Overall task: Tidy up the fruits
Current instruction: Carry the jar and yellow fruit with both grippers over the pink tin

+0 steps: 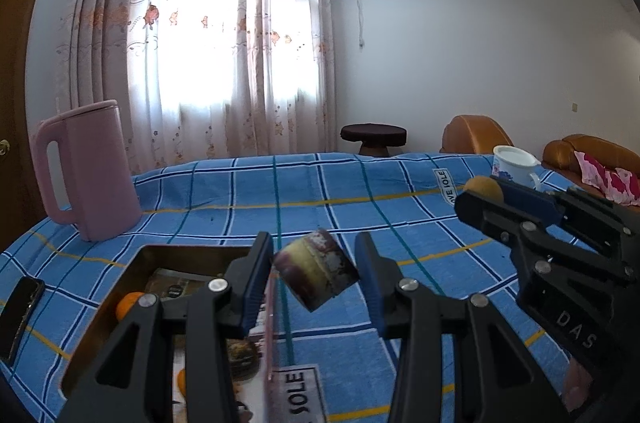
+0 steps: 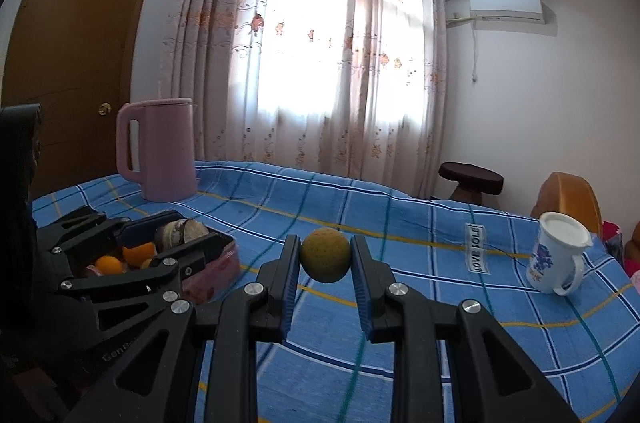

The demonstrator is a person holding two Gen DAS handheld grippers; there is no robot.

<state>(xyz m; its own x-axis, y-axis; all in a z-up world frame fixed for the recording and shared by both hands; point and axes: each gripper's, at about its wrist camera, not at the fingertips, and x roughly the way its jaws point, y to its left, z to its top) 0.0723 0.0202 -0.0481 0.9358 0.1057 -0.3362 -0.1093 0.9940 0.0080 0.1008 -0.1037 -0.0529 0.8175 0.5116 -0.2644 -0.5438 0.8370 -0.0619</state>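
My left gripper (image 1: 316, 271) has its jaws spread, and a purple and yellow cut piece of fruit (image 1: 316, 269) sits loose between them, tilted, touching neither pad, over the box's right edge. The open box (image 1: 104, 307) below holds orange pieces (image 1: 128, 303) and a dark fruit piece (image 1: 242, 359). My right gripper (image 2: 325, 257) is shut on a round yellow-green fruit (image 2: 325, 255) and holds it above the blue checked cloth (image 2: 400, 223). The box (image 2: 208, 279) and my left gripper (image 2: 132, 263) show at the left of the right wrist view.
A pink kettle (image 1: 86, 171) stands at the back left. A white flowered mug (image 2: 558, 257) stands at the right of the table. A black phone (image 1: 20, 311) lies by the left edge. A dark stool (image 1: 374, 137) and brown sofa (image 1: 476, 133) stand behind the table.
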